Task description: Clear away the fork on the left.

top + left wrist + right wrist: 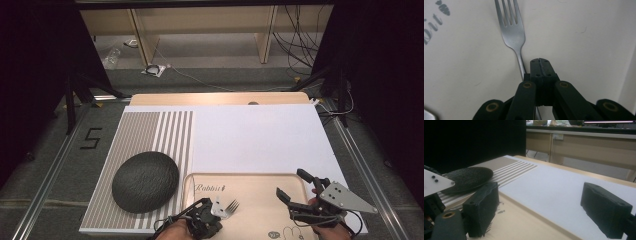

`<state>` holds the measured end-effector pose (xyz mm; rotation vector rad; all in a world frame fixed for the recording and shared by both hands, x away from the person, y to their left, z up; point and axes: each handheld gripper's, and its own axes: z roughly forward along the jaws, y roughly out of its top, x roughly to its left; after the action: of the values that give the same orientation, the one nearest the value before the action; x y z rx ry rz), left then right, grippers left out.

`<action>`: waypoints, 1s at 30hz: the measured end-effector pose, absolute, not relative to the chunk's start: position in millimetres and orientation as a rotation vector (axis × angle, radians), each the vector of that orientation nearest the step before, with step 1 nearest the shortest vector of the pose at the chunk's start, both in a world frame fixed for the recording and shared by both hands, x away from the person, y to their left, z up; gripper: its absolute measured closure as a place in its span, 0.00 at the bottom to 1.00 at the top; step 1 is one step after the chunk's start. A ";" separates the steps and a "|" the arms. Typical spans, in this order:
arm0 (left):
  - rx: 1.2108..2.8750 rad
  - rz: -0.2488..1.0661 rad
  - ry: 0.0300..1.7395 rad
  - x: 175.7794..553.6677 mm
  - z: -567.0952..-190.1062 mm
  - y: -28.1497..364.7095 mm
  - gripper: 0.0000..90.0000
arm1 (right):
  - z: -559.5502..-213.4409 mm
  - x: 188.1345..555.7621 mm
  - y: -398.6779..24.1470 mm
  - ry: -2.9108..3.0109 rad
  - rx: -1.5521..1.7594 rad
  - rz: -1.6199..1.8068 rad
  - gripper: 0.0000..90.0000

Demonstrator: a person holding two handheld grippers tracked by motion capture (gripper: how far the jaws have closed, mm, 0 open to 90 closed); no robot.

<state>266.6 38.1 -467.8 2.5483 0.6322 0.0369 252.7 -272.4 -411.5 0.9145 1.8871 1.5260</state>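
Note:
A steel fork (512, 35) lies on a beige tray (574, 37) printed with "Rabbit", its tines pointing away from my left gripper (540, 62). That gripper is shut, the jaws pressed together with only a seam between them. The fork's handle runs under the left jaw; I cannot see it between the pads. From above, the left gripper (215, 212) sits at the tray's (260, 187) near left corner with the fork (231, 205) just beyond it. My right gripper (291, 183) hangs open over the tray's right side, nothing between its jaws (540, 192).
A dark round plate (145, 181) rests on a striped mat (150, 130) left of the tray. A white board (255, 135) covers the table behind the tray. The plate (467, 177) lies low at the left in the right gripper view. Beyond the table are floor cables and wooden furniture.

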 end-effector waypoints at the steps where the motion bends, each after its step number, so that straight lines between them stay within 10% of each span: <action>1: 2.548 0.043 0.640 267.6 -467.7 39.1 0.99 | -411.4 252.6 -272.4 1.887 0.914 1.526 0.18; 30: 2.536 0.104 0.768 285.9 -466.7 60.3 0.99 | -411.5 252.5 -271.8 1.886 0.917 1.527 0.18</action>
<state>285.9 60.3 -466.7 2.5359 0.7679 0.1045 252.5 -271.8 -411.5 0.9174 1.8864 1.5274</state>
